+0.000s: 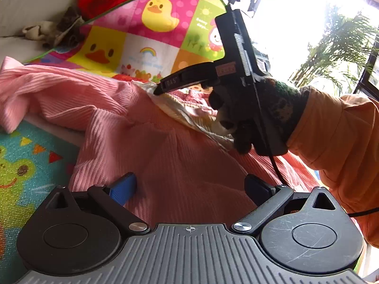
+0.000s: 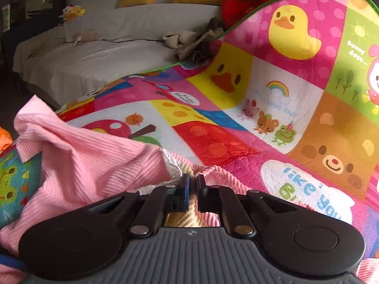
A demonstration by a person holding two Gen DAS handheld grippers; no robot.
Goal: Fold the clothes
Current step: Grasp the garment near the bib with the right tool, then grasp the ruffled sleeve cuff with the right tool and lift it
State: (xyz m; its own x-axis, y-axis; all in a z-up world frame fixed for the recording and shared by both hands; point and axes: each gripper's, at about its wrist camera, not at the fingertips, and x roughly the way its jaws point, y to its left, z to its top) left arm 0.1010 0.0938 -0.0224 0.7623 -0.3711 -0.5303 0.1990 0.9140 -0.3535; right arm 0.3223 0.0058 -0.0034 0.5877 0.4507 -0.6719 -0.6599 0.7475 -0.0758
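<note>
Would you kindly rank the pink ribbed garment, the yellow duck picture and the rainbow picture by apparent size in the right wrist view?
1. pink ribbed garment, though nearness to the camera inflates it
2. yellow duck picture
3. rainbow picture

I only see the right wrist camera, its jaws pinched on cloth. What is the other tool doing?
Observer: The left gripper hangs over the pink top with its jaws wide open, gripping nothing.
Visitor: And who holds the tool I'm looking through?
Observer: A hand in a dark glove, with an orange sleeve, holds the right gripper, tip on the cream collar.
</note>
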